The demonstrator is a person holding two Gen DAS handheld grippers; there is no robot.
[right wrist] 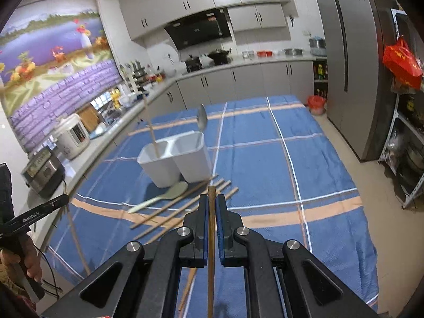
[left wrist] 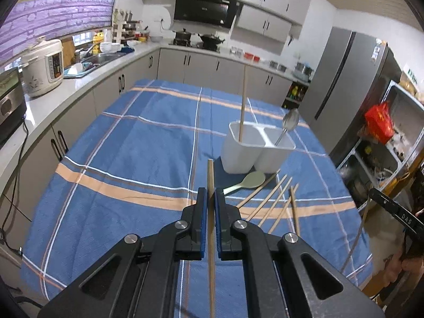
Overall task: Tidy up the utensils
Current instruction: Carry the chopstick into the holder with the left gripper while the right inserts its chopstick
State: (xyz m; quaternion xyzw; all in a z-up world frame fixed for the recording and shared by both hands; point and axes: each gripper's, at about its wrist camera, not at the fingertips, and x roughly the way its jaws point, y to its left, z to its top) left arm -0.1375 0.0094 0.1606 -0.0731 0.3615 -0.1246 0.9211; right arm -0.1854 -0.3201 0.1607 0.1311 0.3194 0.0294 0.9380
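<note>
A white two-compartment holder (left wrist: 249, 153) (right wrist: 177, 159) stands on the blue plaid tablecloth. One chopstick (left wrist: 242, 108) stands in one compartment and a metal spoon (left wrist: 290, 120) in the other. A pale green spoon (left wrist: 249, 181) (right wrist: 161, 196) and several loose chopsticks (left wrist: 275, 204) (right wrist: 182, 206) lie in front of the holder. My left gripper (left wrist: 211, 196) is shut on a chopstick (left wrist: 211, 175), held above the cloth short of the holder. My right gripper (right wrist: 211, 201) is shut on another chopstick (right wrist: 211, 193) above the loose ones.
The table's blue cloth (left wrist: 148, 143) runs toward grey cabinets at the back. A counter with a rice cooker (left wrist: 43, 66) runs along the left. A fridge (right wrist: 352, 61) and a metal shelf (right wrist: 408, 143) stand on the right of the table.
</note>
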